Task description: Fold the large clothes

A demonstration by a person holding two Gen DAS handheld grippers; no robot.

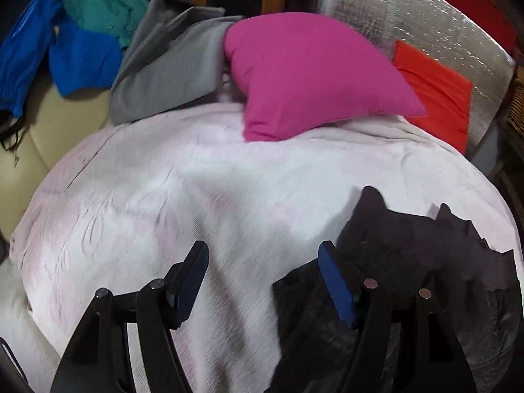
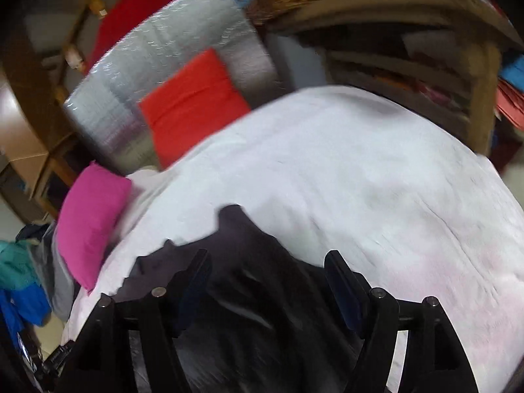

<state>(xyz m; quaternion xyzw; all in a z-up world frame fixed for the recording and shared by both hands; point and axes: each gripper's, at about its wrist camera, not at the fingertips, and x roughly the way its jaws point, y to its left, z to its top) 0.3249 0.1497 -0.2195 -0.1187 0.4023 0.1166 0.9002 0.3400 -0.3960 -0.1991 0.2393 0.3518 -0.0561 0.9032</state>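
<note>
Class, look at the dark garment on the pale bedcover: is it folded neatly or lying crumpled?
Crumpled: the dark garment shows a jagged, uneven edge and bunched creases on the bedcover, with no straight fold lines.

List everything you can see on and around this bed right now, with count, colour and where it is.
dark garment: one, black, crumpled on the near part of the cover
bed cover: one, pale pink-white, spread over the bed
pink cushion: one, magenta, at the far edge of the cover
red cushion: one, against the silver padding
silver padding: one, behind the cushions
grey garment: one, beside the pink cushion
blue garment: one, far left
teal garment: one, above the blue one
left gripper: black, blue pads, open
right gripper: black, open over the dark garment
</note>
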